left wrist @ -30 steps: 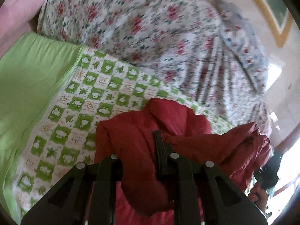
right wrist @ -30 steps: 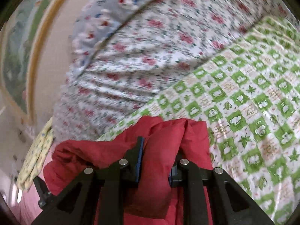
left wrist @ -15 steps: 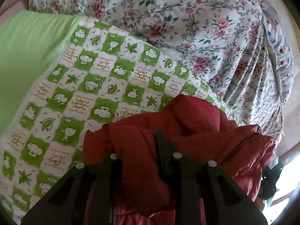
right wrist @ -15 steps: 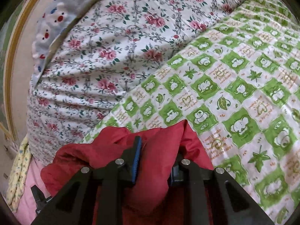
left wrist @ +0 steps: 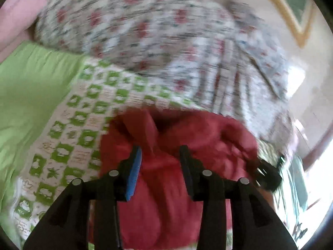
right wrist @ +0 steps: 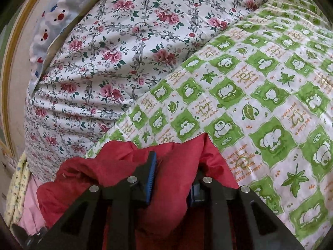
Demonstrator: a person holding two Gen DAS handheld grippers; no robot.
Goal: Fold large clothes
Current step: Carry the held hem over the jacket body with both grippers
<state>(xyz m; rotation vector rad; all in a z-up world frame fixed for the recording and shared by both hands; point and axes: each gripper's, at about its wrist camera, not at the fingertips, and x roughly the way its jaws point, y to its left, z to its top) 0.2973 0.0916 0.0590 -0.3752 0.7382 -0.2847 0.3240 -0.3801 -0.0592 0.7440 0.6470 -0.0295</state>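
Obstacles: red garment (right wrist: pixel 166 187) bunched between and around both sets of fingers, filling the near foreground. Floral duvet mound (right wrist: pixel 124 52) rises behind, blocking the far side. Free room: flat green-checked bedspread (right wrist: pixel 270 104) lies open ahead and rightward in the right wrist view; plain green sheet (left wrist: pixel 31 93) open at left.

The left wrist view is motion-blurred, smearing the floral quilt (left wrist: pixel 158 31) ahead of the left gripper (left wrist: pixel 160 158), while the red garment (right wrist: pixel 166 187) between the right gripper's (right wrist: pixel 174 179) fingers runs off the bottom edge
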